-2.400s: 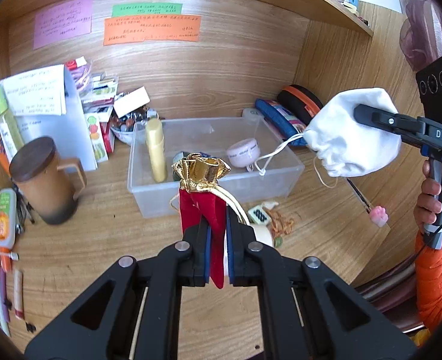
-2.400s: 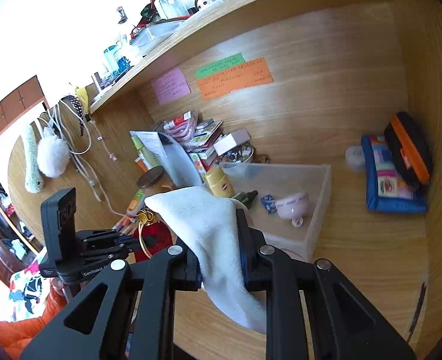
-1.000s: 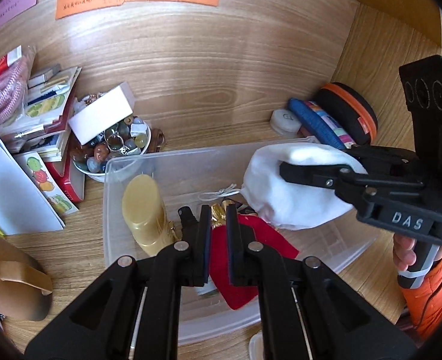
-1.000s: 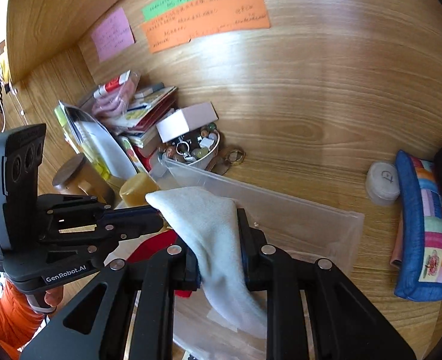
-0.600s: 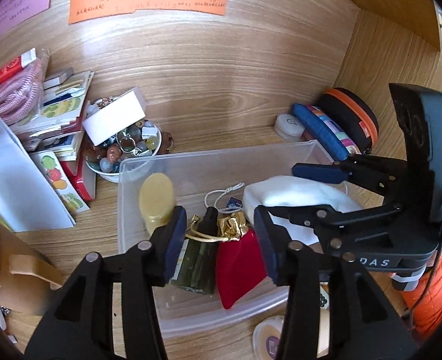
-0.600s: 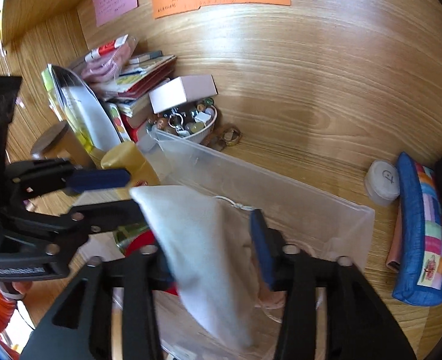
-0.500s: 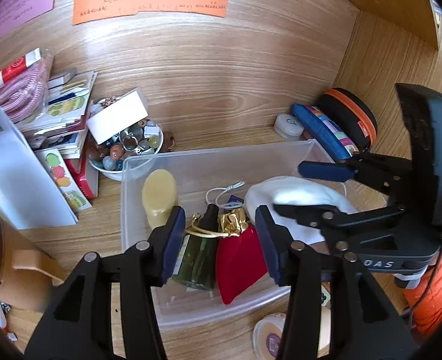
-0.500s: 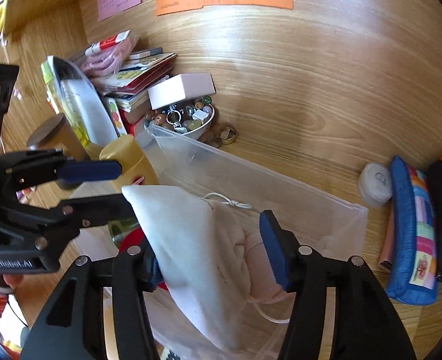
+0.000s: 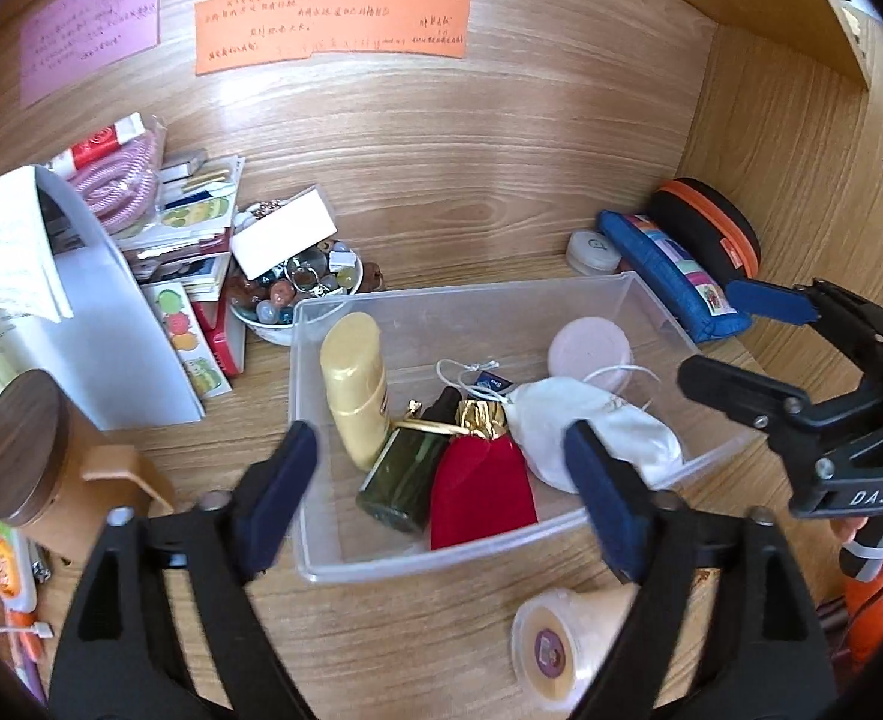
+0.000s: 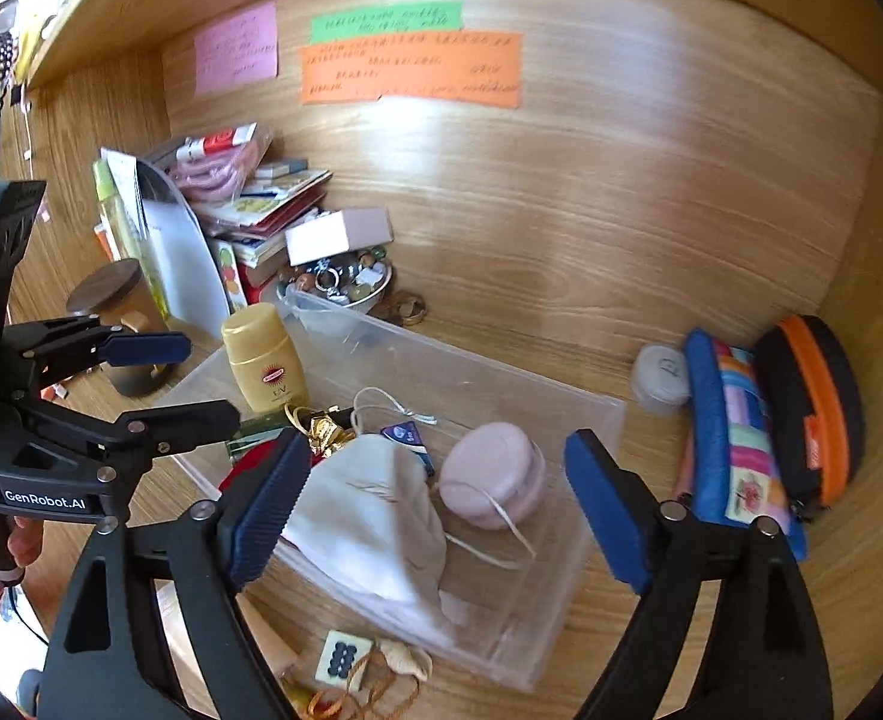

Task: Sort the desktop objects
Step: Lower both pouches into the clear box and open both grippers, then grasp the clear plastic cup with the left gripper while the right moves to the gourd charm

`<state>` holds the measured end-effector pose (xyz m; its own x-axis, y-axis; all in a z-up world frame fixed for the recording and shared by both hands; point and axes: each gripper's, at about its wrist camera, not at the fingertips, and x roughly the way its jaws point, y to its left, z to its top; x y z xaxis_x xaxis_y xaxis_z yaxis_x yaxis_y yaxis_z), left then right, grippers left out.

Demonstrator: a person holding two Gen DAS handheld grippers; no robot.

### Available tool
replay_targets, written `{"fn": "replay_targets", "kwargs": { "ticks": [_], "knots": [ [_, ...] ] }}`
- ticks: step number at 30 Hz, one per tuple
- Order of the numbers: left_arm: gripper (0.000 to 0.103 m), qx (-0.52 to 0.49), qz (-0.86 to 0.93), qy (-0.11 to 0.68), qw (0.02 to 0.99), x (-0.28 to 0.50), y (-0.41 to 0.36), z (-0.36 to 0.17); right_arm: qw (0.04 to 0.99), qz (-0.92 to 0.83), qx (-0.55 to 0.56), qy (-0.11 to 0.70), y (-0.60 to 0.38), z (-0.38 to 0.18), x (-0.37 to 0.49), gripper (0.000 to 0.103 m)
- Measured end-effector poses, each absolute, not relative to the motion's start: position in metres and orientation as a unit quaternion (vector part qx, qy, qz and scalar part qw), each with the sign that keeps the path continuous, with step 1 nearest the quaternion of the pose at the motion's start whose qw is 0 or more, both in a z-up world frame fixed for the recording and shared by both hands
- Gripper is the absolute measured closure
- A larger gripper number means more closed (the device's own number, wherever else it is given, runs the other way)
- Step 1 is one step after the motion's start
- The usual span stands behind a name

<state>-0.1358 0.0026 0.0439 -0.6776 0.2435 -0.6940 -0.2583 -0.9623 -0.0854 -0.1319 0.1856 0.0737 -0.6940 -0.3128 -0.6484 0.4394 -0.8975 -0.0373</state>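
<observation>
A clear plastic bin stands on the wooden desk. In it lie a red velvet pouch with a gold top, a white drawstring pouch, a dark green bottle, a yellow bottle and a pink round case. My left gripper is open and empty above the bin's near side. My right gripper is open and empty over the white pouch and pink case; it also shows at the right of the left wrist view.
A bowl of beads with a white box, stacked books, a lidded mug, a blue pencil case and a black-orange case ring the bin. A cream jar and a tile charm lie in front.
Both grippers carried their pouches over the bin, opened and let them drop inside. They have since opened wider and pulled back; the red and white pouches now lie in the bin.
</observation>
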Motion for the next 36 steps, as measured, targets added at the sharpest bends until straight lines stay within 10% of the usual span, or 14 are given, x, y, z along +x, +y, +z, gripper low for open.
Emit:
{"fn": "replay_targets", "kwargs": {
  "ticks": [36],
  "knots": [
    [0.007,-0.437,0.882,0.031,0.176,-0.053,0.072,-0.020,0.180,-0.920,0.346,0.030,0.270,0.035,-0.011,0.002]
  ]
}}
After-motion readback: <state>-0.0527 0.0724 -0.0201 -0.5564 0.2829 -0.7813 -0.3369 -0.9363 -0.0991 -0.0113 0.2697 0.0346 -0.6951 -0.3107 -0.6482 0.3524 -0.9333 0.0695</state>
